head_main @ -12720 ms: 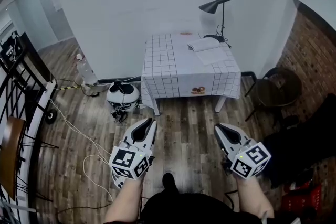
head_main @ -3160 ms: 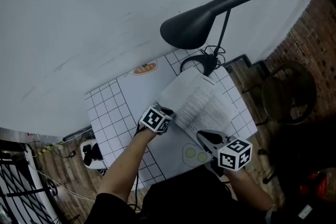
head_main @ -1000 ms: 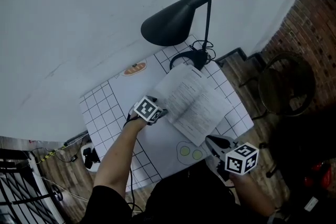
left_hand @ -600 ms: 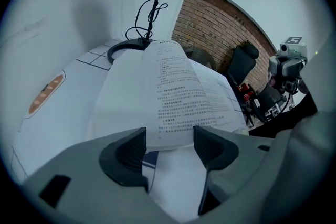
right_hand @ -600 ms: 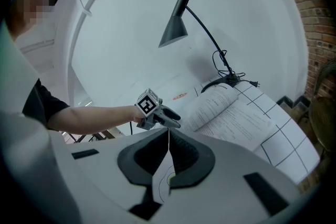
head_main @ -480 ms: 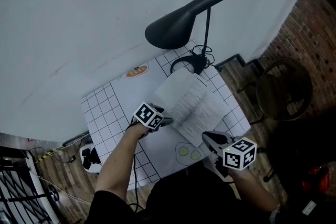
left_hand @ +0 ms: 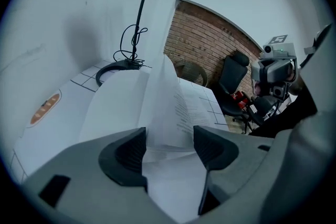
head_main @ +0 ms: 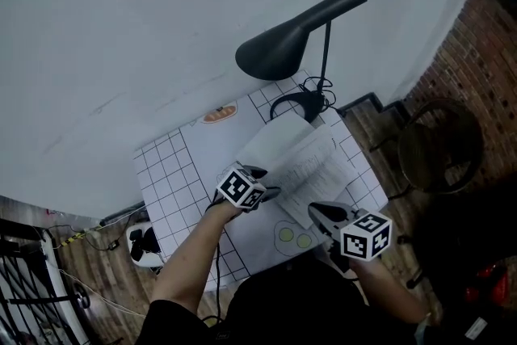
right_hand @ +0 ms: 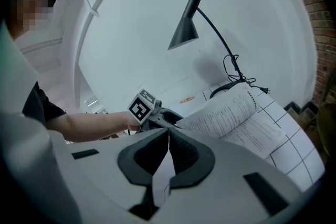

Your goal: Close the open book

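Note:
The open book (head_main: pixel 311 161) lies on the grid-cloth table (head_main: pixel 166 174), its left half raised and leaning over the right-hand pages. My left gripper (head_main: pixel 271 192) is at the book's near-left corner. In the left gripper view the white pages (left_hand: pixel 168 97) fill the gap between the jaws of this gripper (left_hand: pixel 170 147), which is shut on them. My right gripper (head_main: pixel 317 211) hovers at the near edge of the table, just short of the book. In its own view this gripper (right_hand: pixel 168 134) is shut and empty, and beyond it I see the lifted book (right_hand: pixel 231 113) and the left gripper (right_hand: pixel 165 114).
A black desk lamp (head_main: pixel 291 44) leans over the book, its round base (head_main: pixel 303 105) and coiled cord at the far edge. An orange print (head_main: pixel 220 115) marks the cloth at the back, two green circles (head_main: pixel 295 237) sit near me. A round chair (head_main: pixel 440 145) stands to the right by the brick wall.
The book lay flat a second ago; its left half has risen and tips rightward with the left gripper. The right gripper has come closer to the book's near edge.

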Available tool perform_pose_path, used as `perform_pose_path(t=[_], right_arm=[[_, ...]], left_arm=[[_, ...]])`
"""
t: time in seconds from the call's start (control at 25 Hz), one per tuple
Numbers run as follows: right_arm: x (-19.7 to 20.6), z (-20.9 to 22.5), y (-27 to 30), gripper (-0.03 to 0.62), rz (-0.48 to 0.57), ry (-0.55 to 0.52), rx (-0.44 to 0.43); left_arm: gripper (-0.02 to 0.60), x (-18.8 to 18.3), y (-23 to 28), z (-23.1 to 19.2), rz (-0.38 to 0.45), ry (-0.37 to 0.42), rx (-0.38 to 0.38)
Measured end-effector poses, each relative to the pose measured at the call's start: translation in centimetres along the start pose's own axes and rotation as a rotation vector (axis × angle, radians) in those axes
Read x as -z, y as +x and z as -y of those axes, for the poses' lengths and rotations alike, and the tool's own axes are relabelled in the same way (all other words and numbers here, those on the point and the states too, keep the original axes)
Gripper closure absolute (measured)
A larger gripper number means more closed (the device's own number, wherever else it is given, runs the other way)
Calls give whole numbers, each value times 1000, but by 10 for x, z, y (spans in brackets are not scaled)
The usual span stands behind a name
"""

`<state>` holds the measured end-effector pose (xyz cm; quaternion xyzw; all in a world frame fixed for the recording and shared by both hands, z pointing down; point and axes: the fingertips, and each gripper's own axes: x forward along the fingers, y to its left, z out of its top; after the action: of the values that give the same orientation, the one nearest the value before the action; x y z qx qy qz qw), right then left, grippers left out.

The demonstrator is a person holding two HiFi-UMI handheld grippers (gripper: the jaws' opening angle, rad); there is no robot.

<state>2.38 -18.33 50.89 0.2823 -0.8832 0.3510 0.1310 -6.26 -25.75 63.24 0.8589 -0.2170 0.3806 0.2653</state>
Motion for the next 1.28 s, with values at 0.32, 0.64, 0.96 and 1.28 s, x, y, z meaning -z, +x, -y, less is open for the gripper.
perform_pose_path(t=[0.32, 0.64, 0.96, 1.28], right_arm=[[5, 12, -15, 589, 27, 33, 47], [9, 21, -22, 589, 45, 66, 84], [7, 12, -8, 589, 33, 57, 69], [12, 2, 6, 589, 2, 45, 56]], left_arm=[[290, -16, 16, 29, 20, 71, 11], [290, -25, 13, 57, 108, 82, 124], [290, -15, -4, 35, 196, 6, 45], [289, 16, -29, -18, 229, -127, -105]])
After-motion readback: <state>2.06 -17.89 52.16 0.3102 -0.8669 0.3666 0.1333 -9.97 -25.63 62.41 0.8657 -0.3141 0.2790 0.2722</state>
